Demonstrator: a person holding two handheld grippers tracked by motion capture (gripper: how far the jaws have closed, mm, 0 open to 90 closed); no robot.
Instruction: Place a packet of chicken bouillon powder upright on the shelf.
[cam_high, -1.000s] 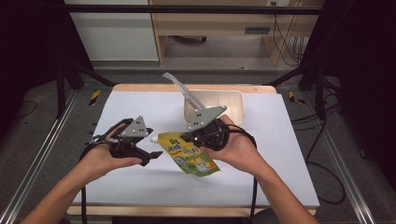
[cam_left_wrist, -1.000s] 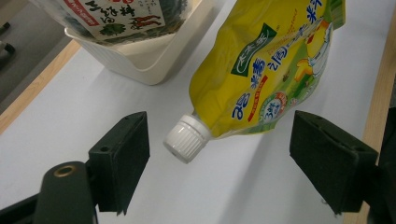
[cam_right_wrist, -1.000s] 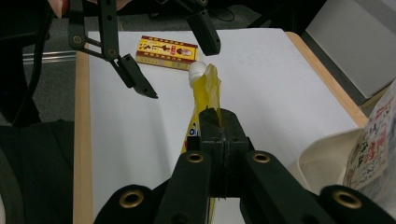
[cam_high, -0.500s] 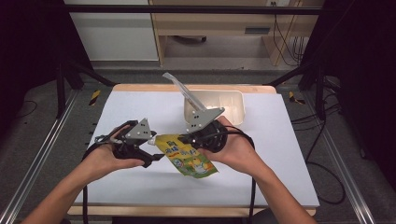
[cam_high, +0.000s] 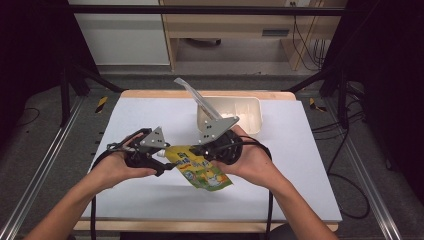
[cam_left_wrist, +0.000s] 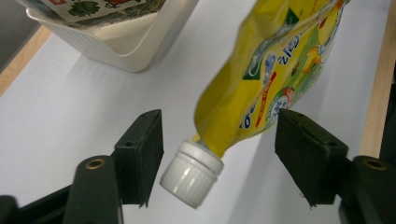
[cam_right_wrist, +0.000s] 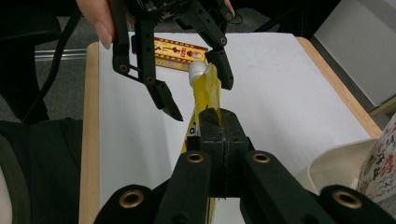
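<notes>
Pinching the pouch (cam_high: 202, 171) edge, the right gripper (cam_right_wrist: 218, 122) lifts it; the left gripper (cam_left_wrist: 219, 158) (jaws wide) straddles its cap (cam_left_wrist: 192, 173) above bare table (cam_high: 300, 165).

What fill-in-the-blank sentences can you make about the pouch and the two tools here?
1. The right tool is shut on the ____ pouch.
2. The pouch's screw cap is ____ in colour.
3. The left tool has its jaws ____ on either side of the cap.
4. The cream tray stands on the ____ table.

Missing words: yellow; white; open; white
</notes>
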